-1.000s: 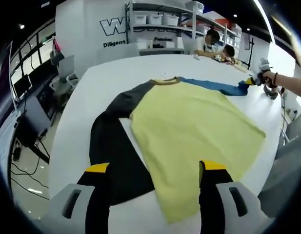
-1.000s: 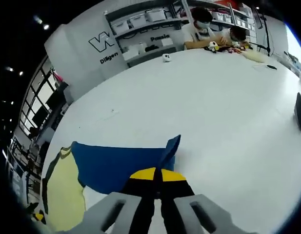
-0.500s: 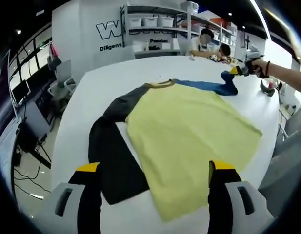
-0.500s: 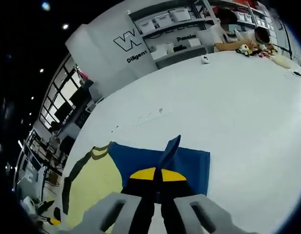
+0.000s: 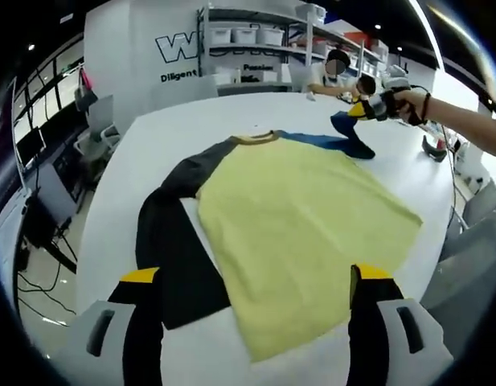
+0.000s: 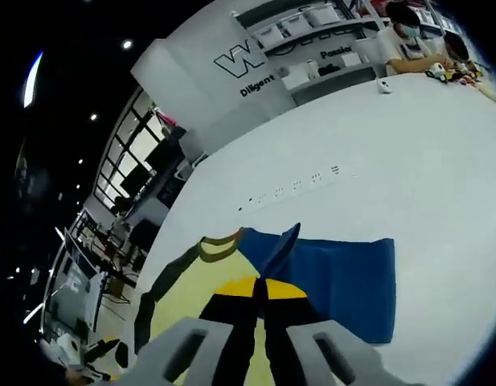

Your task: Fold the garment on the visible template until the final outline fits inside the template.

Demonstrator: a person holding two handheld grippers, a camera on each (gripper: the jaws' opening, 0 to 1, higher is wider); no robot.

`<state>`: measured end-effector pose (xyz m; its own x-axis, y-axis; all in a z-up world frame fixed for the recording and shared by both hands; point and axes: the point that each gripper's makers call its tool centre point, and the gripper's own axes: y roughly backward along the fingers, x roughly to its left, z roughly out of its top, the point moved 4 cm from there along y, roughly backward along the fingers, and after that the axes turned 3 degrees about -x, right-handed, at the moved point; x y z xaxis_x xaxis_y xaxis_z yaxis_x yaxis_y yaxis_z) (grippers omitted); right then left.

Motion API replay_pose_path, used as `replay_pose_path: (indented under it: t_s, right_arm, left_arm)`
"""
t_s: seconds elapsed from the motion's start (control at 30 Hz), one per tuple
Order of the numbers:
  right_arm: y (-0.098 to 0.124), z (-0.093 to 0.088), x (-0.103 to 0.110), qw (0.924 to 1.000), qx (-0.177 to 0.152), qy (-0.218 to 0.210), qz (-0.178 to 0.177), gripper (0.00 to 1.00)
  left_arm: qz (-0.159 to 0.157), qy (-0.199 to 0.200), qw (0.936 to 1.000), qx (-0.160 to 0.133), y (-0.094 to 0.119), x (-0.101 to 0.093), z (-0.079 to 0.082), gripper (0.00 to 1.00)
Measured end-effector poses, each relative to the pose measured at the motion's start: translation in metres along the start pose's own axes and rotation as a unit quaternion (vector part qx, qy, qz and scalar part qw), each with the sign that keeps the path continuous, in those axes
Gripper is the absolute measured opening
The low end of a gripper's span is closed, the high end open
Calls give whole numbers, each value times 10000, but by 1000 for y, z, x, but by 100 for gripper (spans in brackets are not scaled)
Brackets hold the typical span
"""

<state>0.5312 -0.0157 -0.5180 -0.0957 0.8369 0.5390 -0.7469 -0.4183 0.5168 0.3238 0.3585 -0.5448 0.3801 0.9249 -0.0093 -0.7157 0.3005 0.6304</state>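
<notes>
A long-sleeved shirt lies flat on the white table [image 5: 123, 173]: yellow body [image 5: 296, 217], black sleeve [image 5: 171, 241] on the left, blue sleeve [image 5: 332, 142] at the far right. My left gripper [image 5: 254, 275] hovers open above the shirt's near hem, with nothing between its jaws. A hand holds my right gripper [image 5: 366, 108] above the table's far side, shut on the blue sleeve's cuff. In the right gripper view, the right gripper [image 6: 260, 283] pinches a raised fold of the blue sleeve [image 6: 344, 277], with the collar [image 6: 219, 245] and yellow body [image 6: 203, 301] below.
Two people sit at the table's far end [image 5: 340, 72] in front of shelves with boxes [image 5: 248, 36]. Chairs and a desk [image 5: 95, 137] stand off the table's left side. A dark object [image 5: 432, 146] rests near the right edge.
My right gripper has lifted the blue cuff and carried it inward toward the collar, so the sleeve now doubles back on itself. The left gripper stays open over the hem.
</notes>
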Motion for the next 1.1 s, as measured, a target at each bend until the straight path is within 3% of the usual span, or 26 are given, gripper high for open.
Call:
replay_pose_path:
  t_s: [0.17, 0.57, 1.1]
  right_arm:
    - [-15, 1, 33, 9994, 40, 37, 336, 0]
    - [-38, 1, 91, 9963, 171, 179, 824, 0]
    - [-84, -30, 159, 9899, 578, 449, 1218, 0]
  left_arm:
    - [4, 22, 10000, -46, 2, 0, 2, 97]
    - [-176, 23, 9998, -6, 8, -4, -1, 99]
    - [-247, 19, 9997, 77, 12, 0, -5, 99]
